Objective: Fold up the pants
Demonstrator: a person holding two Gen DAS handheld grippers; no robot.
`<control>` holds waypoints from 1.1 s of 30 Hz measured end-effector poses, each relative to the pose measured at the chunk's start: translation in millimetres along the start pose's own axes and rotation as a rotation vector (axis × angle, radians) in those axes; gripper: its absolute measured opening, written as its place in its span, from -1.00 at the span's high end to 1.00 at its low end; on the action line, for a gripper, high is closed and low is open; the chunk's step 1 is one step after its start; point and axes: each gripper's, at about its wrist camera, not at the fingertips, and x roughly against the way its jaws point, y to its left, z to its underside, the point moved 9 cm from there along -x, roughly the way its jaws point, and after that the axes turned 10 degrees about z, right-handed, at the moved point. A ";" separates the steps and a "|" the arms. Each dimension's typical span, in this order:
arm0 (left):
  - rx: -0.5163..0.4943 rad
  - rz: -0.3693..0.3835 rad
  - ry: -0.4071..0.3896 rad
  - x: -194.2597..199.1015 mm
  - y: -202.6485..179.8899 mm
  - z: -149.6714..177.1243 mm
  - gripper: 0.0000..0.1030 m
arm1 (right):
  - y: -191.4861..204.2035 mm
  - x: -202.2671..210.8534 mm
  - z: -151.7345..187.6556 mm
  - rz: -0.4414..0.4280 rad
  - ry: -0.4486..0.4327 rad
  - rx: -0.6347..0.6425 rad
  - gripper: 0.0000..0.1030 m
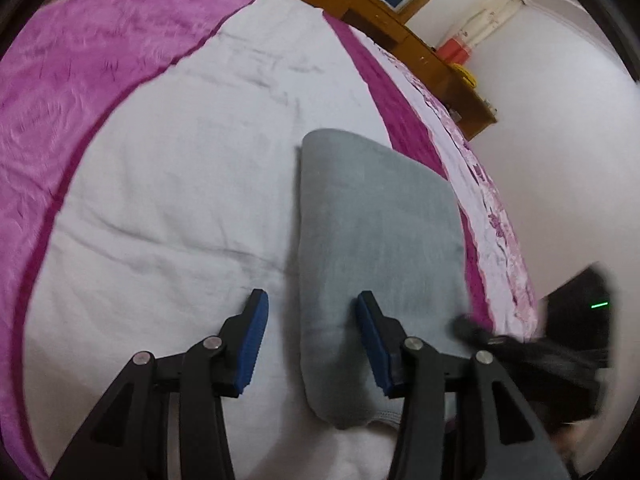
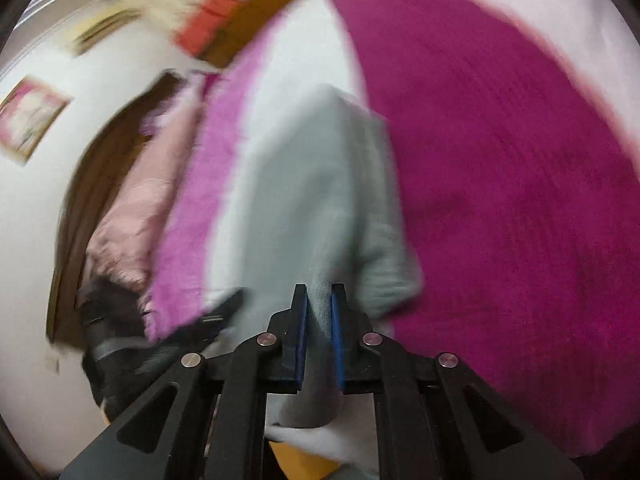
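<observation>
Grey folded pants [image 1: 376,248], long axis running away from me: my right gripper [image 2: 320,294] is clamping them, left gripper [image 1: 312,302] hovering spread apart.

No word, label, brand or number is readable anywhere I look. From my left wrist, the only sign is a small green light [image 1: 599,304] glowing on a dark device [image 1: 576,308] at the right edge. My right wrist view is too blurred to read anything.
</observation>
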 end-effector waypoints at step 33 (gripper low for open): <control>-0.450 -0.211 -0.024 -4.3 -52.4 35.0 0.95 | 29.8 27.3 -5.0 0.218 -0.090 0.424 0.71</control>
